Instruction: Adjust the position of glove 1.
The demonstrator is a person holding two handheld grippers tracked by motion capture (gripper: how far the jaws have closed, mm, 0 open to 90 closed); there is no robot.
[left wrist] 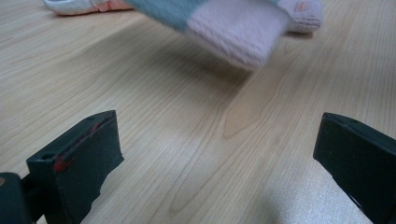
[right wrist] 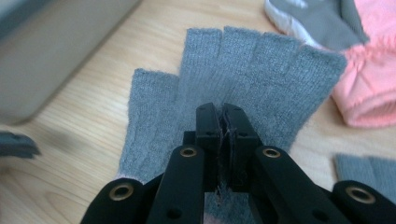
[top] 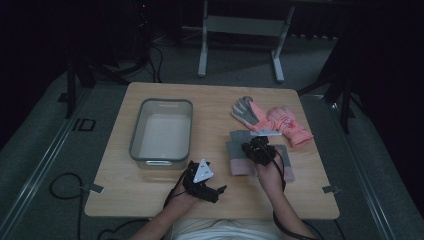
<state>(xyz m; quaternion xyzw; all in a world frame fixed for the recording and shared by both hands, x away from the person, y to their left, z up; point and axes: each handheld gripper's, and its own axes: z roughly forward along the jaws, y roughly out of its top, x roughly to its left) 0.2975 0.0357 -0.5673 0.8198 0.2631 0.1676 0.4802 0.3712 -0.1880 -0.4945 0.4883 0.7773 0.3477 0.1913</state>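
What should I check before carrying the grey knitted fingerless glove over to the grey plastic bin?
1. Grip: the right gripper has its jaws pinched shut on the grey knitted fingerless glove: ok.
2. Glove off the table: in the left gripper view its pink cuff hangs above the wood: ok.
3. Second grey glove left on the wooden table, not dragged along: cannot tell.
4. Grey plastic bin free to receive: looks empty, ok.
5. Left gripper out of the way: it rests near the bin's front corner, close to the likely path: not ok.
6. Pink and grey padded gloves apart from the grip: ok.
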